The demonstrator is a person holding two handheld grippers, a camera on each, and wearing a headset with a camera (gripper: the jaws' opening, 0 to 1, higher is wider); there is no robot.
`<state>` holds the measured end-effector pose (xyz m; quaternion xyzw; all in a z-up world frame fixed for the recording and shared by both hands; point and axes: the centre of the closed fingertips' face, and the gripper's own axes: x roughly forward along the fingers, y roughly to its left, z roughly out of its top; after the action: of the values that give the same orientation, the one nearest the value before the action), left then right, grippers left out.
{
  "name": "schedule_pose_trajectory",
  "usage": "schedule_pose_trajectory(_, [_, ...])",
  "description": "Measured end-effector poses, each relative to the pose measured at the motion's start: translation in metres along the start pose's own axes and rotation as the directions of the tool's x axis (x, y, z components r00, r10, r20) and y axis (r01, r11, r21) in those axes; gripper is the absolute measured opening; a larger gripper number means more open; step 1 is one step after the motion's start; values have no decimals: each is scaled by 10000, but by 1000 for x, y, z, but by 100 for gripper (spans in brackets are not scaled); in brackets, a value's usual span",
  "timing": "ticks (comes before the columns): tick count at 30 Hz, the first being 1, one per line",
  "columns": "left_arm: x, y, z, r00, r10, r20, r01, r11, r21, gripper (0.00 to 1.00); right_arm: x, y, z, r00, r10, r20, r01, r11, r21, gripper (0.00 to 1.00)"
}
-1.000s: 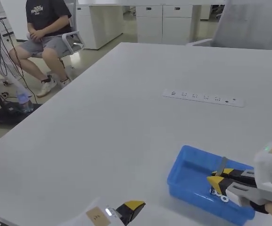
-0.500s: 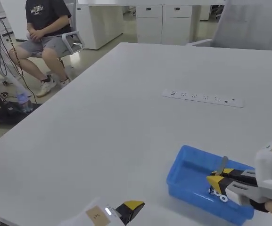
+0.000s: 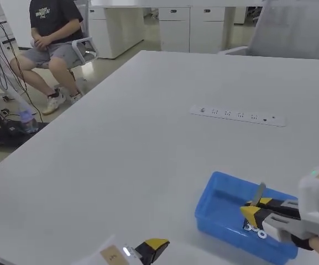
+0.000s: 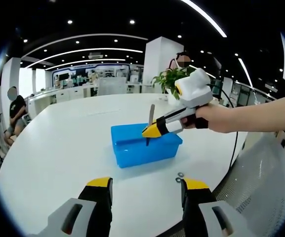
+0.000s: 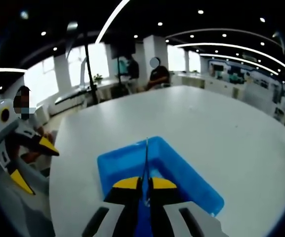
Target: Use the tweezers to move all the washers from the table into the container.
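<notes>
The right hand-held gripper [image 3: 250, 212] reaches in from the right, roughly level, its 2 jaws pressed together on the tweezers [image 3: 257, 194], with a hand [image 4: 209, 117] and bare forearm behind it. The left hand-held gripper [image 4: 147, 183] sits low, jaws spread wide apart.

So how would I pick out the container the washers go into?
Start at the big white table. At its near edge, toward the right of the head view, a shallow rectangular container sits under the right tongs, which grip the tweezers. It is the one bright blue thing there; the power strip beyond it is white and flat.
</notes>
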<state>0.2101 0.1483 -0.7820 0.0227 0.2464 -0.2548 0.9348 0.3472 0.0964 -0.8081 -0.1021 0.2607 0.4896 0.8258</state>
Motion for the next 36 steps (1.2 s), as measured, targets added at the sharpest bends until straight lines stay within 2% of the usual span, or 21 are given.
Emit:
schedule_pose_trajectory(17, [0,-1,-1,10000,-45,-74,45,10000,9,54,-20,6,18,9989,52,473,-42,9998,-214,4])
schedule_pose_trajectory(27, [0,-1,-1,10000,-42,-74,42,10000,22,54,-36,17,27,9970,176,754,-148,9992,-375,4])
schedule_pose_trajectory(36, [0,-1,-1,9999,-73,-86,73,10000,24,54,-45,24,27,9959,288,862,-259,9991,-349,4])
